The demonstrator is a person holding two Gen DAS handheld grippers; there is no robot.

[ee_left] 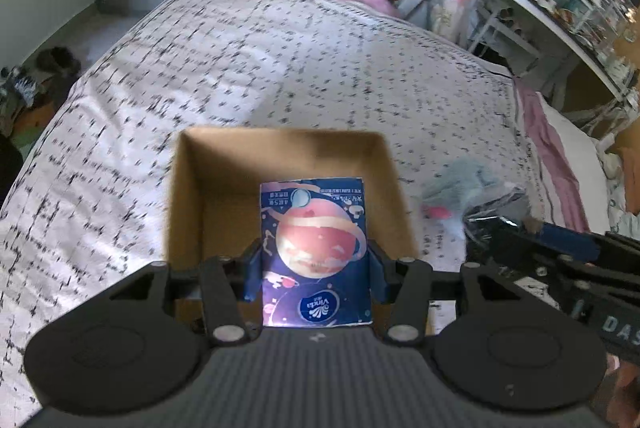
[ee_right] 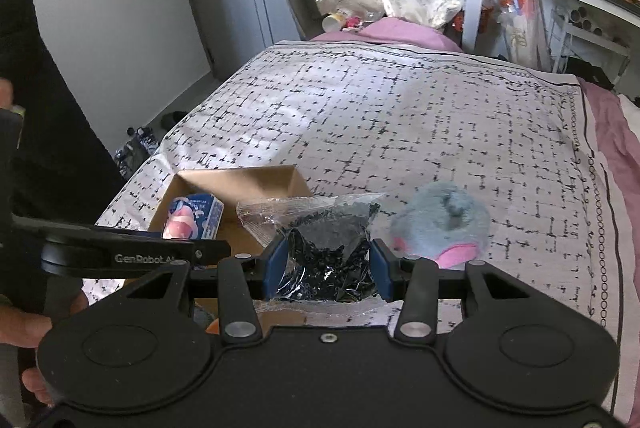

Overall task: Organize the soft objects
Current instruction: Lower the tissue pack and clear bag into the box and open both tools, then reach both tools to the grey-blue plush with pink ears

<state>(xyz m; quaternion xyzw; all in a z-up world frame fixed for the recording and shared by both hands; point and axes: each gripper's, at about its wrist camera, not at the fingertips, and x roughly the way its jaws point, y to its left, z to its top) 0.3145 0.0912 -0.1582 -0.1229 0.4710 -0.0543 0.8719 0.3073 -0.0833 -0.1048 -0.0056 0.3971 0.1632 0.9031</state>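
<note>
A bed [ee_right: 400, 115] with a white, black-flecked cover fills the cluttered bedroom. On it sits an open cardboard box [ee_left: 280, 147]. The left tool [ee_left: 314, 268] is clamped on a Vinda tissue pack [ee_left: 316, 252] held over the box. The right tool [ee_right: 328, 264] grips a clear bag of black bits [ee_right: 328, 240] just beside the box, near a blue plush toy [ee_right: 440, 224].

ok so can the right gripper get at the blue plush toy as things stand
Probably not yet: the right gripper is shut on the clear bag of black bits. The blue plush toy lies uncovered on the bedspread just to its right, so the path looks free once the bag goes.
</note>
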